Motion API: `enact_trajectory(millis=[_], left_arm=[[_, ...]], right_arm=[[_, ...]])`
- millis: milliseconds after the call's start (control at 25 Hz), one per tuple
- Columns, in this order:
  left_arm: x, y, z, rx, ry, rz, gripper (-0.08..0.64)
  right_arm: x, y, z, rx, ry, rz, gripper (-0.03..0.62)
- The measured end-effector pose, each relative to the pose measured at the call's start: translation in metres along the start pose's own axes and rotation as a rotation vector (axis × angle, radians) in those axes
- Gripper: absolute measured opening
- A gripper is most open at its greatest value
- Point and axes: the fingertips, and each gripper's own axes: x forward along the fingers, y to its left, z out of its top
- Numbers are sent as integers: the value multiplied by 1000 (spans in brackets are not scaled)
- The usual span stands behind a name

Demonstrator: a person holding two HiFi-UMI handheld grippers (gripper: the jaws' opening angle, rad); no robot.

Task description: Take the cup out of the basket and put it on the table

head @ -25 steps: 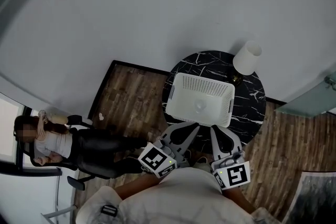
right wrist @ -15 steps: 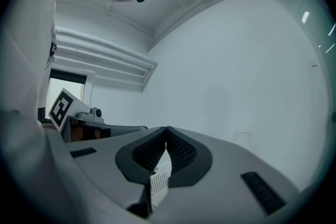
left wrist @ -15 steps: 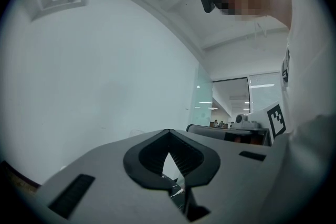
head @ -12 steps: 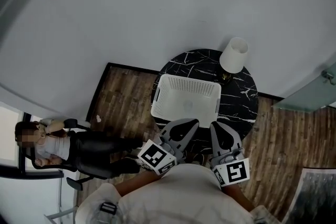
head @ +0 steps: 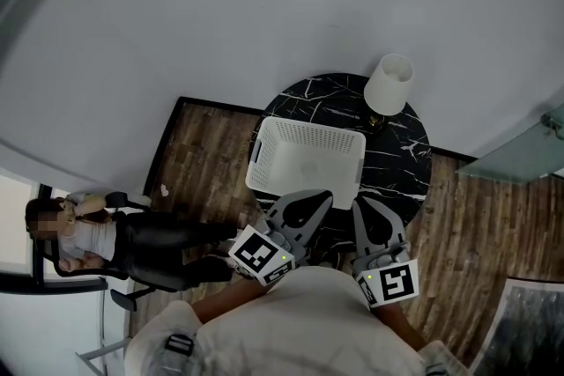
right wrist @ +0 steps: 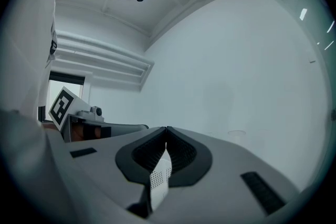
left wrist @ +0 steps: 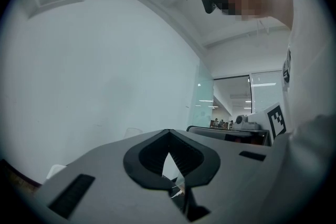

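A white perforated basket [head: 264,156] stands on the round black marble table [head: 397,158] in the head view. A faint pale round shape, probably the cup [head: 308,168], lies inside it; I cannot make it out clearly. My left gripper [head: 327,195] and right gripper [head: 359,201] hover side by side near my body, just short of the basket's near rim. Both point toward it and both have their tips together. In the left gripper view the left gripper [left wrist: 168,132] is shut and empty. The right gripper [right wrist: 167,128] is shut too, with basket mesh [right wrist: 159,180] showing through its gap.
A table lamp with a white shade [head: 389,84] stands at the table's far side, right of the basket. A person [head: 84,233] sits on a chair on the wooden floor [head: 203,154] to the left. A glass panel [head: 520,154] is at right; a white wall is behind.
The head view has shifted: table, basket and lamp now sit further left and higher in the picture. Both grippers remain shut near my body, slightly closer to the basket's rim.
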Motion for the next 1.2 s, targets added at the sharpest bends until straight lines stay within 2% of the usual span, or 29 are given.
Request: enact_trajectory(millis=[160, 680, 1000, 1200], left_arm=[[-5, 2, -9, -15, 16, 13, 5], [-39, 29, -39, -81, 60, 129, 5], [-47, 41, -43, -78, 61, 146, 5], [-45, 60, -57, -61, 99, 137, 5]], right_arm=[[1, 7, -10, 13, 30, 27, 8], [20, 40, -47, 57, 123, 133, 8], [31, 51, -59, 79, 139, 190, 8], [43, 51, -74, 58, 178, 213, 9]])
